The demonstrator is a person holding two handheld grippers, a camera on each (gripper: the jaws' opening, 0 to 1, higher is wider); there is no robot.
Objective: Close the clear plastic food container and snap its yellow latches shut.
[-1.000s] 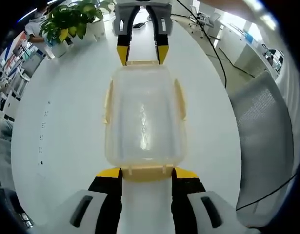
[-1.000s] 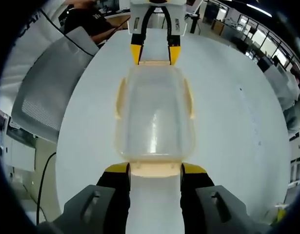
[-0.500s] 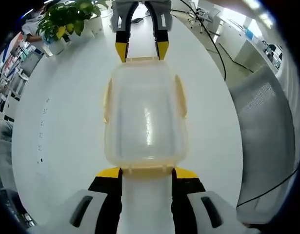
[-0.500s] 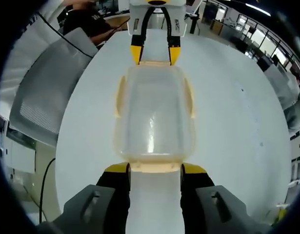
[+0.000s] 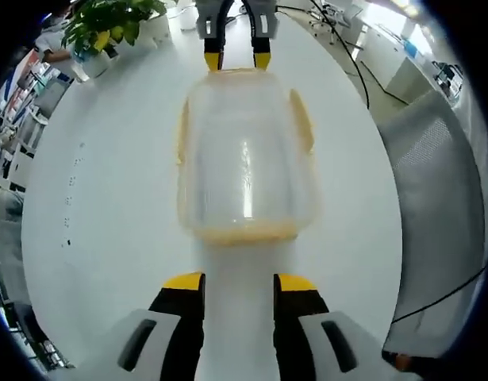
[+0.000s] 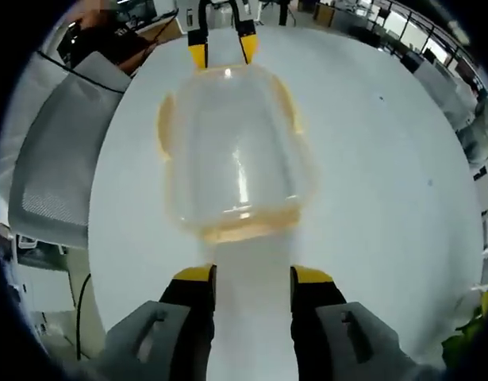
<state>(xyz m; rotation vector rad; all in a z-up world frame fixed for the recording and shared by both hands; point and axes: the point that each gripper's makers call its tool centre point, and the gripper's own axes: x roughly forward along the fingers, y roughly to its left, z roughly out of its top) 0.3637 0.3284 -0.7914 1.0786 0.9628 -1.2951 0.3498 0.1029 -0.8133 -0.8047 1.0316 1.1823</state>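
Note:
A clear plastic container [image 5: 244, 151] with its lid on rests on the white table [image 5: 101, 206], blurred by motion. Yellow latches [image 5: 301, 119] run along its long sides, and a yellow band marks its near end. In the left gripper view my left gripper [image 5: 240, 282] is open, a short way back from that near end and touching nothing. My right gripper [image 5: 237, 57] stands at the far end, jaws apart. In the right gripper view the container [image 6: 232, 143] lies ahead of my open right gripper [image 6: 253, 275], and the left gripper [image 6: 222, 52] is at the far end.
A potted plant [image 5: 109, 24] stands at the table's far left edge. A grey mesh chair [image 5: 434, 198] sits beside the table, also seen as a chair [image 6: 53, 175] in the right gripper view. Cables [image 5: 363, 71] trail off the table.
Both grippers have drawn back from the container's ends. The end latches that lay between each pair of jaws are now clear of them, and a gap of bare table shows.

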